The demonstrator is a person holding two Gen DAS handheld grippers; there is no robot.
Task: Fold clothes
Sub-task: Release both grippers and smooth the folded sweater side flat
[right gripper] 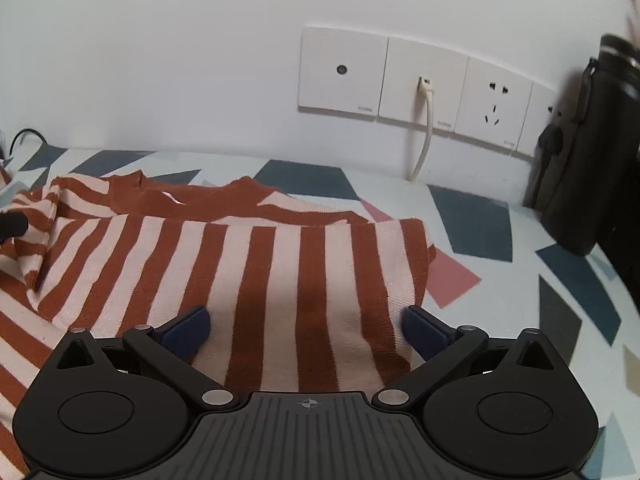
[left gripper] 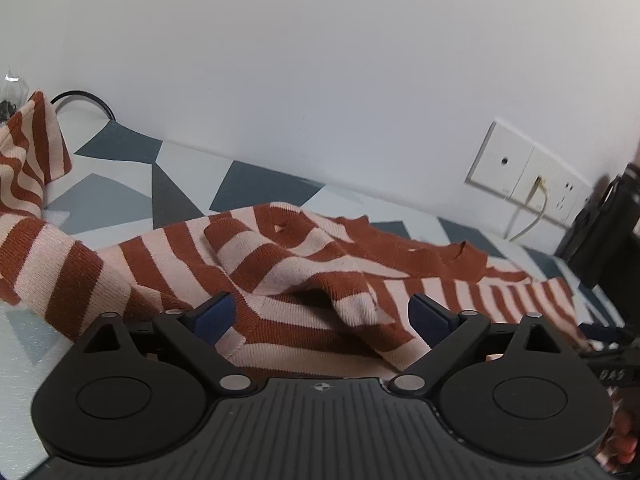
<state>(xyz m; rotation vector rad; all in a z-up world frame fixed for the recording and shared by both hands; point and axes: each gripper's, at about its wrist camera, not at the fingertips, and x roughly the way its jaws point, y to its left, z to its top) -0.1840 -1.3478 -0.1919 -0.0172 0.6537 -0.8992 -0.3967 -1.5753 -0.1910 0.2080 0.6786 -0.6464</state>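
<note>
I hold the left gripper [left gripper: 322,316] low and level over the one rust-and-cream striped knit sweater [left gripper: 280,264], its jaws wide with a rumpled fold lying between them. My right gripper [right gripper: 306,328] sits equally low, jaws wide, straddling the sweater's flat striped panel [right gripper: 280,272]. The sweater lies spread on the counter with the grey, blue and pink geometric-patterned cover [right gripper: 472,224], its long axis running left to right along the white wall [right gripper: 160,60], collar toward the wall.

plain white wall [right gripper: 160,60] with outlet panels [right gripper: 424,88] above a geometric-patterned tabletop [right gripper: 472,220].
</note>
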